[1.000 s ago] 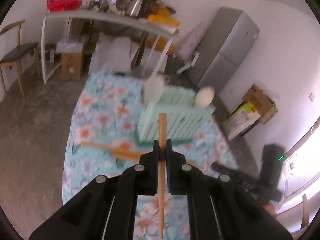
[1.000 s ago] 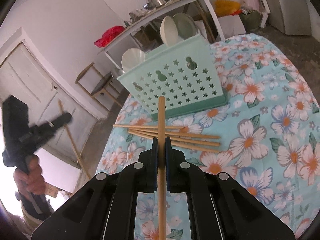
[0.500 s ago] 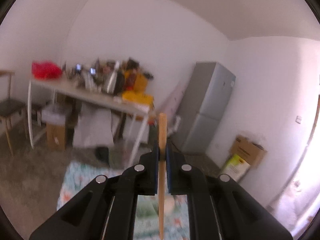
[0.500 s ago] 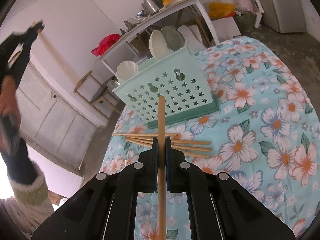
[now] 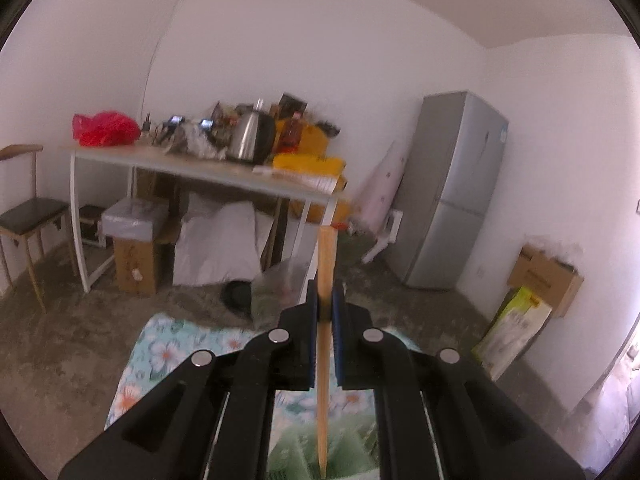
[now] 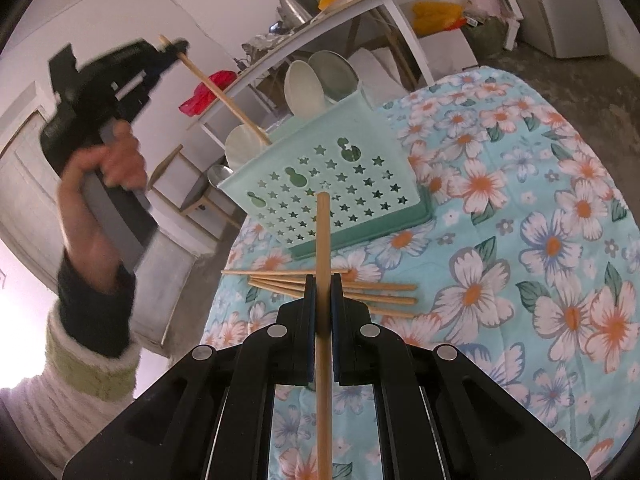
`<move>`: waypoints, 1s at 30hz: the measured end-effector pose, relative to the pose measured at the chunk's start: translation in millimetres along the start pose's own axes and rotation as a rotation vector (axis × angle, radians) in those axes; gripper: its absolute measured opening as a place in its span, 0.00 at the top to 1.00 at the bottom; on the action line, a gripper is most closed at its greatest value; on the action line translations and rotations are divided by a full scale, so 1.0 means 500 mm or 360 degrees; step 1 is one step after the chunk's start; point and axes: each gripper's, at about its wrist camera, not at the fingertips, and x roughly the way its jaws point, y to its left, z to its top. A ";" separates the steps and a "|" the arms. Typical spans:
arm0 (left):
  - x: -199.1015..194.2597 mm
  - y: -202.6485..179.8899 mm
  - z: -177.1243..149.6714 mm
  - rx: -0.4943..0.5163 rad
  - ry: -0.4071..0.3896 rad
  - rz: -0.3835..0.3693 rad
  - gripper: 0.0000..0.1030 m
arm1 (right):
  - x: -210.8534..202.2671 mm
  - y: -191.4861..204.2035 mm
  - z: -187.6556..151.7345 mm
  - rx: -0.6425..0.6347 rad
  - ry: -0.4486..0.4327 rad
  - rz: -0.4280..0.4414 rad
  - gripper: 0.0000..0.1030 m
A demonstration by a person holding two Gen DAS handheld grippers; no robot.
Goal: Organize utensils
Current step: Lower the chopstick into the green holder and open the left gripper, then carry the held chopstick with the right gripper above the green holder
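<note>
My left gripper [image 5: 325,304] is shut on a wooden chopstick [image 5: 324,364] and points level at the room. The right wrist view shows it [image 6: 170,46] raised over the mint green utensil basket [image 6: 332,176], its chopstick [image 6: 218,92] slanting down into the basket's top. My right gripper [image 6: 323,292] is shut on another wooden chopstick [image 6: 323,240], above several loose chopsticks [image 6: 384,290] on the floral tablecloth [image 6: 520,220]. White spoons [image 6: 304,88] stand in the basket.
A cluttered white side table [image 5: 208,172] with a kettle [image 5: 250,136] stands behind. A grey fridge [image 5: 452,192], cardboard boxes [image 5: 544,276] and a chair [image 5: 28,216] line the walls.
My left gripper has lifted and tilted up from the table, bringing its chopstick over and into the basket top. My right gripper has moved slightly closer to the loose chopsticks.
</note>
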 end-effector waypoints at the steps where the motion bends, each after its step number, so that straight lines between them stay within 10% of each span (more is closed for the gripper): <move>1: 0.002 0.004 -0.012 -0.0003 0.0030 0.0008 0.94 | 0.000 -0.001 -0.001 0.0003 -0.0001 0.0000 0.95; 30: -0.224 0.102 -0.187 0.0087 0.0281 0.0065 0.51 | 0.005 0.055 0.007 -0.0162 0.0037 -0.0076 0.95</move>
